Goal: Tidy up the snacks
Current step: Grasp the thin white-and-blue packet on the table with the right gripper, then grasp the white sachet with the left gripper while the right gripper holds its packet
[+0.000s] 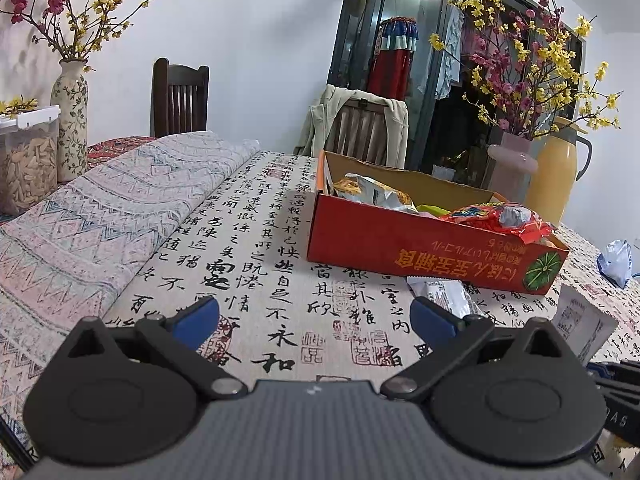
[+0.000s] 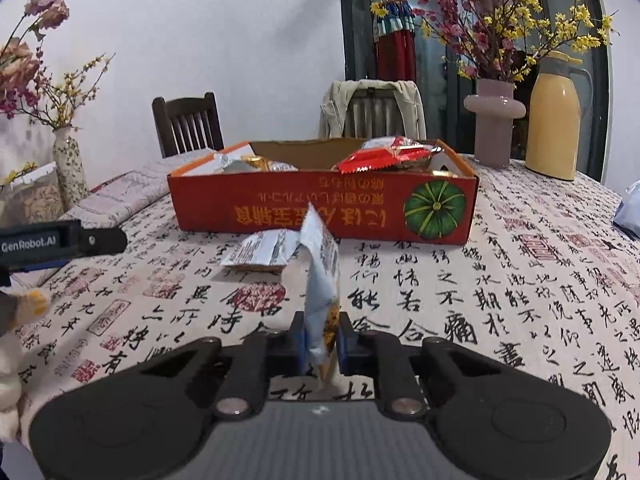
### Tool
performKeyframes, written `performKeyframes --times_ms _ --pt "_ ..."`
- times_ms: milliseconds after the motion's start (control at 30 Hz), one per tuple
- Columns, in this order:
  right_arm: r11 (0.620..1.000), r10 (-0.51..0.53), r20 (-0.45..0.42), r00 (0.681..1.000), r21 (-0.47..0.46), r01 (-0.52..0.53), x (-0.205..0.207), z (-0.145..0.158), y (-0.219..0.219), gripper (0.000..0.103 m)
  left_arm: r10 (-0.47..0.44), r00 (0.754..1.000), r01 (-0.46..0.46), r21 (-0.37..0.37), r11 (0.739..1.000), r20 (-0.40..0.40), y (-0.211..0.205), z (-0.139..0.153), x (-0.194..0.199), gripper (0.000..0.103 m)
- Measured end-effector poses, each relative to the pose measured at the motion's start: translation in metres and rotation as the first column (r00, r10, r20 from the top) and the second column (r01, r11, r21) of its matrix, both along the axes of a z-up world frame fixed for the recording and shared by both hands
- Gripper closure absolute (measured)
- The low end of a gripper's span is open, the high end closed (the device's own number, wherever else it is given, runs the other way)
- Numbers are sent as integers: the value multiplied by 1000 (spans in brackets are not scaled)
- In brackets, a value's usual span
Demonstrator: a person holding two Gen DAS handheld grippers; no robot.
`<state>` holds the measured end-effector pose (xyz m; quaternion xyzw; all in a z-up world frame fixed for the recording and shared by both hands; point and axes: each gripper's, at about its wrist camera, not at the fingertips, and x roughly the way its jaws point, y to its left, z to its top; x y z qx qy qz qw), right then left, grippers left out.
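Observation:
A red cardboard box (image 1: 420, 246) with a green pumpkin print stands on the calligraphy tablecloth and holds several snack packets; it also shows in the right wrist view (image 2: 320, 208). My right gripper (image 2: 322, 342) is shut on a pale blue and white snack packet (image 2: 320, 276), held upright above the table in front of the box. Another white snack packet (image 2: 262, 254) lies flat on the cloth just before the box; it also shows in the left wrist view (image 1: 444, 294). My left gripper (image 1: 314, 318) is open and empty, low over the cloth left of the box.
A folded patterned cloth (image 1: 108, 216), a flower vase (image 1: 72, 120) and a clear container (image 1: 26, 168) stand at the left. A pink vase (image 2: 494, 120) and yellow thermos (image 2: 554, 120) stand behind the box at the right. Two chairs stand at the far edge. A blue-white bag (image 1: 616, 256) lies far right.

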<state>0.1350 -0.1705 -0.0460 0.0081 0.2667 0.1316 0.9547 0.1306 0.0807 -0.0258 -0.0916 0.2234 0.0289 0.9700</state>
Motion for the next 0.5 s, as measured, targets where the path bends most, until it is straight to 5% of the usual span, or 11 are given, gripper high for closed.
performKeyframes --times_ms 500 --pt "995 -99 112 989 33 96 24 19 -41 90 7 1000 -7 13 1000 -18 -1 -2 3 0"
